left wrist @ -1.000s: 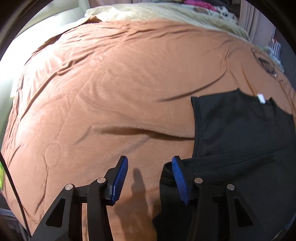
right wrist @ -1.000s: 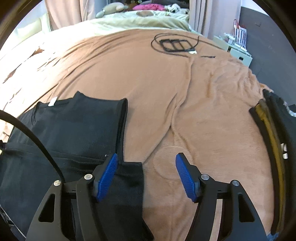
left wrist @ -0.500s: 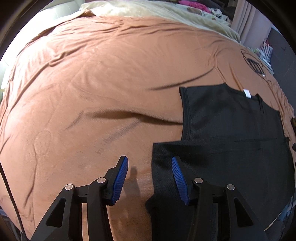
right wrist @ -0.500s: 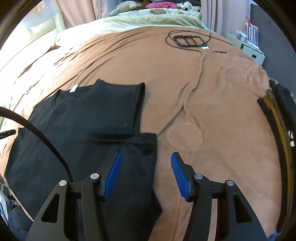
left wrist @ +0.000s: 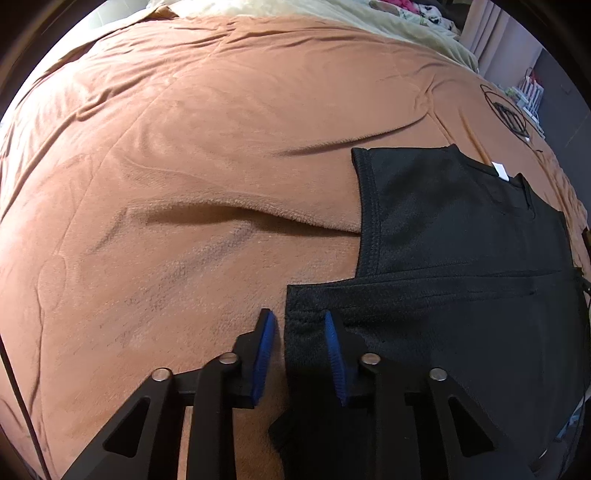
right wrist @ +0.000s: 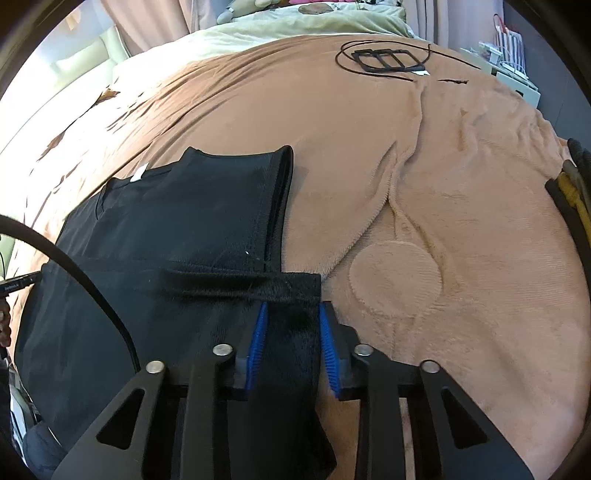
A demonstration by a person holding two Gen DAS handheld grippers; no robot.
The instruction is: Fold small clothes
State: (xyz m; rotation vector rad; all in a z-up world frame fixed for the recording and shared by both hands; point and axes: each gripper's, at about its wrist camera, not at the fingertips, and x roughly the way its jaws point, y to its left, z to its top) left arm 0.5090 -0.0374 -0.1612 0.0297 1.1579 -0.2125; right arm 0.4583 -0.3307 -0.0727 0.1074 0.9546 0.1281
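A black garment [left wrist: 461, 266] lies flat on the brown blanket [left wrist: 192, 155], its lower part folded up over the body, with a white neck label [left wrist: 500, 170] at the far edge. My left gripper [left wrist: 298, 354] is partly closed around the fold's left corner; blue pads [left wrist: 264, 350] stand a little apart from the cloth. In the right wrist view the same garment [right wrist: 177, 229] fills the left half. My right gripper [right wrist: 291, 350] straddles the fold's right corner, jaws narrowed with cloth between them.
A black cable loop with a black frame [right wrist: 384, 61] lies far on the blanket. A stack of dark and yellow folded clothes [right wrist: 570, 199] sits at the right edge. Pale green bedding [right wrist: 295, 22] and a white shelf [right wrist: 517, 77] lie beyond.
Both grippers pulled back and rose, so the whole garment shows now. Both sets of jaws narrowed from wide open to close around the corners of the folded edge.
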